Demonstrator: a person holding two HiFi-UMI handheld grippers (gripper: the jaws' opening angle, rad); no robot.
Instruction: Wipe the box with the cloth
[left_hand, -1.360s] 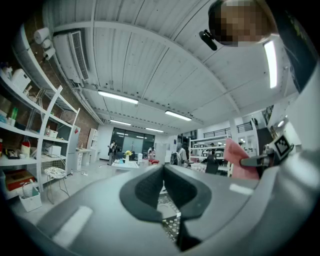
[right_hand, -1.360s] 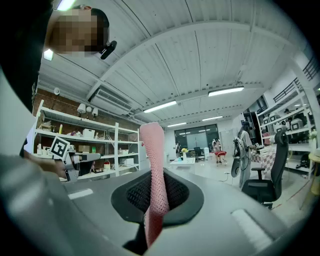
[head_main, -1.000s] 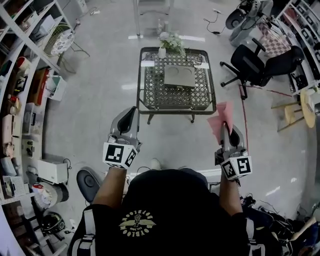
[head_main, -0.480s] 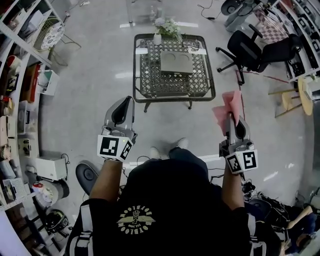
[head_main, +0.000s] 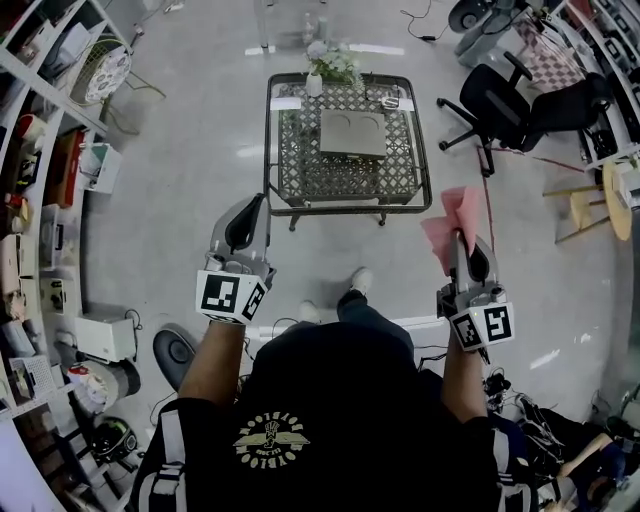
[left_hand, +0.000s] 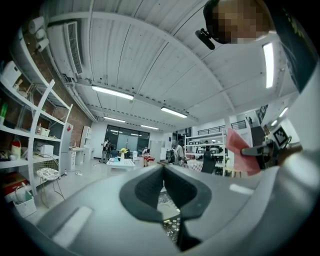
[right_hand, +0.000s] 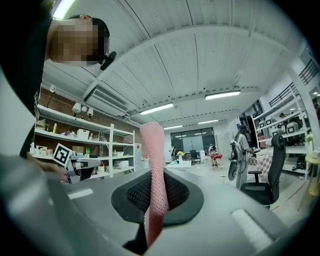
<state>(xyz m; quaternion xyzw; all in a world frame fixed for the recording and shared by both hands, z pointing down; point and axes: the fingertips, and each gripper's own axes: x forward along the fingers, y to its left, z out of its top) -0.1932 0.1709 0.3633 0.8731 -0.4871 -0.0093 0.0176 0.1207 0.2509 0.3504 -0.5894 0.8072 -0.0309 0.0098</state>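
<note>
The fingers (right_hand: 176, 192) of the right gripper (head_main: 459, 243) are pinching a pink cloth (head_main: 452, 213) near its lower edge. The rest of the cloth stands up above the tips like a loose folded flag. In the right gripper view it rises straight up between the two dark pads. Most of the fabric hangs free beyond the fingers, which I judge suits wiping: the loose part can be laid flat on a surface with the gripper body clear of it.

The left gripper (head_main: 252, 208) has its fingers (left_hand: 145, 187) pressed together with nothing between them. It is held at about the same height as the right one, on the person's left. It has no job yet, though it may be meant to steady the box.

Both grippers are out in front of the person, who stands on the bare floor with one shoe (head_main: 362, 280) forward.

The box (head_main: 353, 132) is flat and grey-green. It lies in the middle of a low lattice tabletop (head_main: 300, 175), well ahead of both grippers and untouched. A vase of flowers (head_main: 325, 68) stands at the tabletop's far edge, apart from the box. A black chair (head_main: 515, 108) is off to the right, and shelves (head_main: 45, 140) line the left side. Wiping has not begun, and the cloth has yet to be brought to the box.
</note>
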